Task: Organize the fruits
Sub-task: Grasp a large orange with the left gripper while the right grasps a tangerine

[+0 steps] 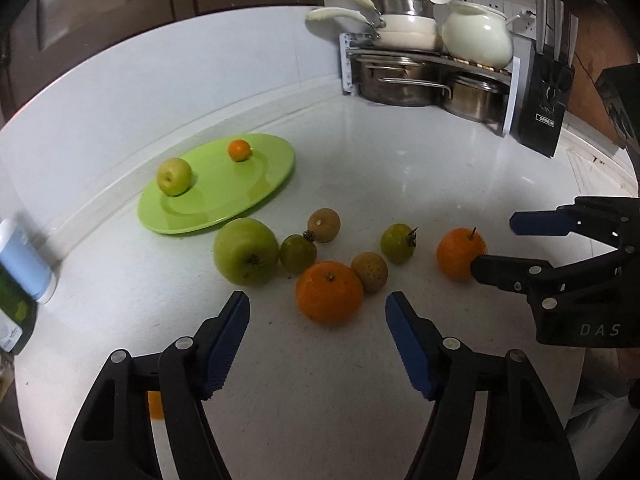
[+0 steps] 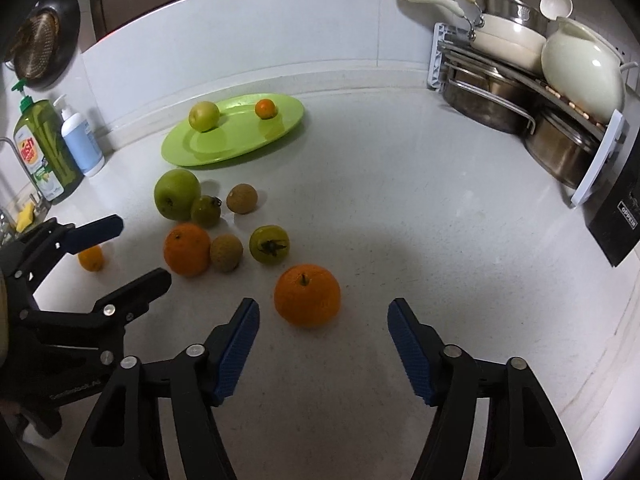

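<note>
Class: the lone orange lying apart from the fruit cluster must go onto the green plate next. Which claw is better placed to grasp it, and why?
Right. The right claw is open directly before the lone orange. The left claw faces another orange in the cluster.

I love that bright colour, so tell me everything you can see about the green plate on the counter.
The plate is lime green, round and shallow, with a glossy, plastic-looking surface and a wide flat rim. It lies flat on the white counter, close to the back wall. Two fruits rest on it, apart from each other: a small green apple and a small orange. The other fruits lie on the counter in front of it. Neither gripper touches it.
</note>
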A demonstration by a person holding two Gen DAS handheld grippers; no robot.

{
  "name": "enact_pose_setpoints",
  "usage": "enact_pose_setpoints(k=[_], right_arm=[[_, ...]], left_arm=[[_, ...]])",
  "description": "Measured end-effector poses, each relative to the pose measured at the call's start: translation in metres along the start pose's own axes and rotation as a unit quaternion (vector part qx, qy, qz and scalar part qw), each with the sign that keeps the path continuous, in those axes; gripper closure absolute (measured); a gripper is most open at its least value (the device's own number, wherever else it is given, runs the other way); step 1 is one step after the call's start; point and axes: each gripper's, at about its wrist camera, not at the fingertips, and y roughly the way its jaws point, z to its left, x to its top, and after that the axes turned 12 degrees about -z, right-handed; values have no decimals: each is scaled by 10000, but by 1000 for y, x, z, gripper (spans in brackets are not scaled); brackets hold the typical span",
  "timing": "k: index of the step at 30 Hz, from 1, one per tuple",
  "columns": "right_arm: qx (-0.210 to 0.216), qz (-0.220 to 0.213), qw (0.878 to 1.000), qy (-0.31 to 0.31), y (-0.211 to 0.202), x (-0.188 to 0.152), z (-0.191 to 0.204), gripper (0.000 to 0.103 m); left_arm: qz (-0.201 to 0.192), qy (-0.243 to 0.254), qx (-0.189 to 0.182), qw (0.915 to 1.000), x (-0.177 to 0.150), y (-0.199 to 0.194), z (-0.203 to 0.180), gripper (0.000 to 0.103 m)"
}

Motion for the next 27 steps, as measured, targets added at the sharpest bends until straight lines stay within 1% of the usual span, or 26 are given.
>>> enact_pose_setpoints(k=[2,7,10,15,18,24,27], right_arm=[[20,61,10000,28,4,0,0,39],[71,134,9999,30,11,0,0,46],[109,167,9998,30,15,0,1,48],[153,227,9996,17,20,1,2,51],[192,264,9995,-9,22,1,4,55],[232,294,9993,-46,25,1,5,58],[261,325,9991,-16,27,1,5,60]], left_arm=[[18,23,-67,10000,1,5,0,38],[127,-26,-253,9996,2,20,2,43],[167,-55,-293,9994,2,25,3,44],[212,-65,-331,9992,2,30,5,53],[249,-122,-369,9989,1,32,7,55],[260,-180,-412,9987,1,35,7,57],[286,-199,-448,9984,1,37,6,60]])
